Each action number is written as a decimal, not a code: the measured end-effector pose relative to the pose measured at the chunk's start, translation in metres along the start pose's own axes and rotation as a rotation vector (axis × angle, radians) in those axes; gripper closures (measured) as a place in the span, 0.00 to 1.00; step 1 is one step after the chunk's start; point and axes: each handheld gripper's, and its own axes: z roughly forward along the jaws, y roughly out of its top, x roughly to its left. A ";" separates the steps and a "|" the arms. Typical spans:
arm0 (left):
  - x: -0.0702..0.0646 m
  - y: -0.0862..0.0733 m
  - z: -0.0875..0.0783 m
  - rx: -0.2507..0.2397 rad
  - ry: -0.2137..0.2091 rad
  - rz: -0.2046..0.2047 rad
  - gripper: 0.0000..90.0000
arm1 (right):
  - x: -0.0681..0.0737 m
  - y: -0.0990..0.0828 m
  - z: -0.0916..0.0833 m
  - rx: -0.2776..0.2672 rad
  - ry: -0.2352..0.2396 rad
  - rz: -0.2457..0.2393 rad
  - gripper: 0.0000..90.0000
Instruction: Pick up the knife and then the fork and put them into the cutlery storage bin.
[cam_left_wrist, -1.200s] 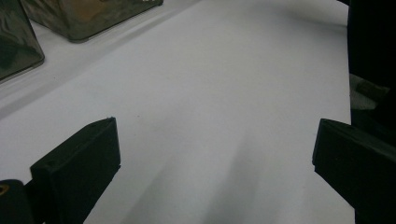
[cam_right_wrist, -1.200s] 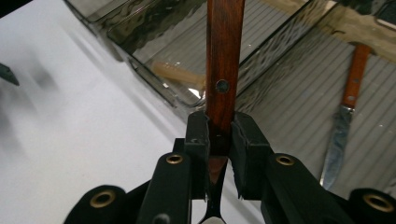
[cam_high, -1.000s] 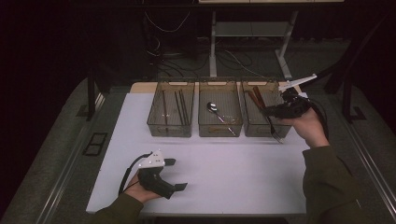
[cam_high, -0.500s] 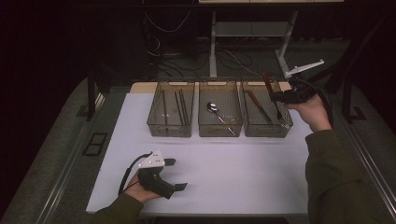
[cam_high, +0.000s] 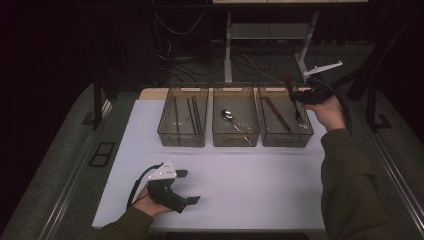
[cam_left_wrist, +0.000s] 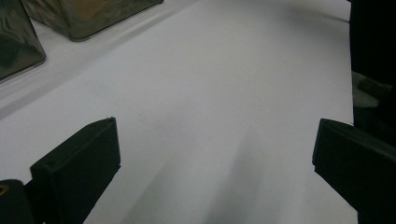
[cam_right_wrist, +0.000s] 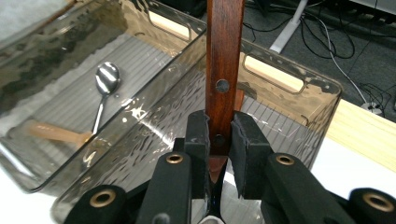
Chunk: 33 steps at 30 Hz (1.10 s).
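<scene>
currently the right gripper (cam_right_wrist: 219, 140) is clamped on a wooden-handled utensil (cam_right_wrist: 223, 70), held over the right bin (cam_high: 305, 134) at upper right of the high view; the left gripper (cam_high: 186, 186) rests at lower left, jaws apart and empty

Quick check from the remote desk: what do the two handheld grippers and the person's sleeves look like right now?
Both grippers are black with flat, blocky black jaws. The left gripper carries a pale grey three-cornered plate on top and trails a black cable. The right gripper shows brass-coloured rivets on its jaw arms, and a black cable loops from it. Both forearms wear dark olive-green sleeves.
</scene>
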 end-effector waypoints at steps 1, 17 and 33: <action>0.000 0.000 0.000 -0.002 -0.001 -0.002 0.00 | 0.001 -0.001 0.004 0.007 0.004 0.004 0.86; 0.000 0.000 0.000 0.001 -0.004 0.002 0.00 | 0.003 -0.035 0.045 0.145 0.014 0.032 0.86; 0.000 0.000 0.001 0.020 0.012 0.024 0.00 | 0.007 -0.031 0.042 0.104 0.058 0.091 0.48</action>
